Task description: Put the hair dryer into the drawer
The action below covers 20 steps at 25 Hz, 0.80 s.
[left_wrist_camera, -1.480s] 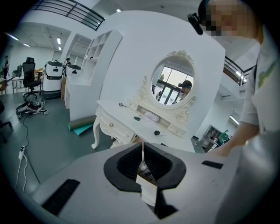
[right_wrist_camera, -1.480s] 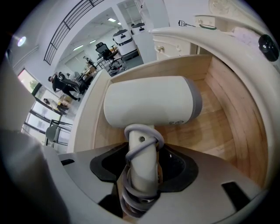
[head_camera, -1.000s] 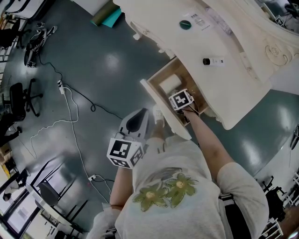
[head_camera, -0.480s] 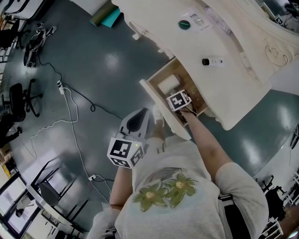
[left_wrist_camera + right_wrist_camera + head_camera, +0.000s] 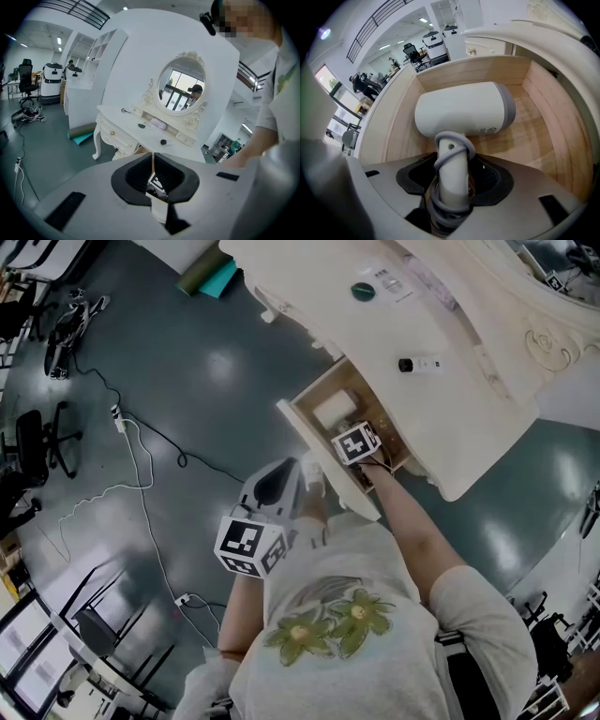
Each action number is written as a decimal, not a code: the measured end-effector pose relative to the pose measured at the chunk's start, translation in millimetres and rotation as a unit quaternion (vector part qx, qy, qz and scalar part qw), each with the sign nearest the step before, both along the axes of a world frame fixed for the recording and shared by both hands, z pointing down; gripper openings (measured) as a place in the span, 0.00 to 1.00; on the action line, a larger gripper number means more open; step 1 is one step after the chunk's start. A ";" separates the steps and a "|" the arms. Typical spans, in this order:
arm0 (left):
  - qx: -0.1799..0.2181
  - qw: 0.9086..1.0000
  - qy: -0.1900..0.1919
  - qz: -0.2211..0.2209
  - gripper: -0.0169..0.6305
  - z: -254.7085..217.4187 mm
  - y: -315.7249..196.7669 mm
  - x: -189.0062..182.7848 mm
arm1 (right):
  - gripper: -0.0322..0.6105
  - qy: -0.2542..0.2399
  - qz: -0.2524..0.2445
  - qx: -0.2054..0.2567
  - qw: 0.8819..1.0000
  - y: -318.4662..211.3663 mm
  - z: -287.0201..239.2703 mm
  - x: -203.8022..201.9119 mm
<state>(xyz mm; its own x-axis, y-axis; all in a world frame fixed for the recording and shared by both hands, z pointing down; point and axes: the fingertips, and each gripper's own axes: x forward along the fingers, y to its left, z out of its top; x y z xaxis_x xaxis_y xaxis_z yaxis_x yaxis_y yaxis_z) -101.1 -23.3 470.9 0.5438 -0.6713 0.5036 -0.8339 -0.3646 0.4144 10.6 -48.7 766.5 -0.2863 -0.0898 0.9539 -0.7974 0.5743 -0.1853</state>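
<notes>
Finding: your right hand-held gripper [image 5: 451,190] is clamped on the handle of the hair dryer [image 5: 464,110], and the grey cord [image 5: 451,149] is coiled round that handle inside the grip. The dryer's body lies crosswise at centre frame of the right gripper view, inside the open drawer [image 5: 396,117], with wooden walls to the left, right and top of the frame. Whether it already bears on the drawer floor cannot be confirmed. Your left hand-held gripper [image 5: 277,486] hangs just left of centre in the head view, apart from the drawer, its jaws together on nothing. The step in hand is judged to be the set-down. Lower until the body rests flat on the wood before you let go, and hold the barrel end off the right-hand wall. Part the jaws fully, because the cord loops are likely to catch on the pads and drag the dryer. Withdraw straight back along the handle. Check that the handle and cord lie below the drawer rim, clear of the desk [image 5: 441,381] edge above. The left hand-held gripper is free to push the drawer front.
</notes>
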 end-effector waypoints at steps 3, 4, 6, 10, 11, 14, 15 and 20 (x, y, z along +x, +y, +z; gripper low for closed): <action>0.002 1.000 0.001 0.003 0.06 -1.9 -0.2 2.8 | 0.39 -0.003 0.001 -0.009 1.000 -1.0 -0.5 0.0; 0.003 1.000 0.001 0.004 0.06 -2.9 0.0 3.4 | 0.39 -0.004 0.003 -0.013 1.000 -1.2 -1.5 -0.3; 0.005 1.000 0.001 0.004 0.06 -5.4 1.0 3.5 | 0.39 -0.004 0.003 -0.013 1.000 -1.8 -5.2 -0.4; 0.012 1.000 0.000 0.007 0.06 -11.1 4.0 4.0 | 0.39 0.004 0.002 -0.009 1.000 0.4 -17.4 3.2; 0.015 1.000 0.000 0.008 0.06 -12.5 4.3 4.7 | 0.39 0.005 0.003 -0.008 1.000 1.4 -21.2 4.5; 0.022 1.000 0.002 0.011 0.06 -17.2 3.9 7.8 | 0.39 0.000 0.011 0.004 1.000 0.4 -35.9 7.7; 0.025 1.000 0.003 0.012 0.06 -19.1 3.5 9.0 | 0.39 -0.006 0.017 0.013 1.000 -1.9 -42.5 8.0; 0.037 0.999 0.004 0.022 0.06 -27.8 4.7 17.1 | 0.39 -0.052 0.067 0.043 0.996 -8.7 -82.3 8.0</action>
<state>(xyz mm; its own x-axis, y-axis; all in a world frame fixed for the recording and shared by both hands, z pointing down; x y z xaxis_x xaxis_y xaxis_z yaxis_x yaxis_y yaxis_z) -84.0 -18.7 443.1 0.5777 -0.6816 0.4492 -0.8129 -0.4305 0.3923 18.6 -57.5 684.2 -0.3622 -0.2135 0.9073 -0.8472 0.4812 -0.2251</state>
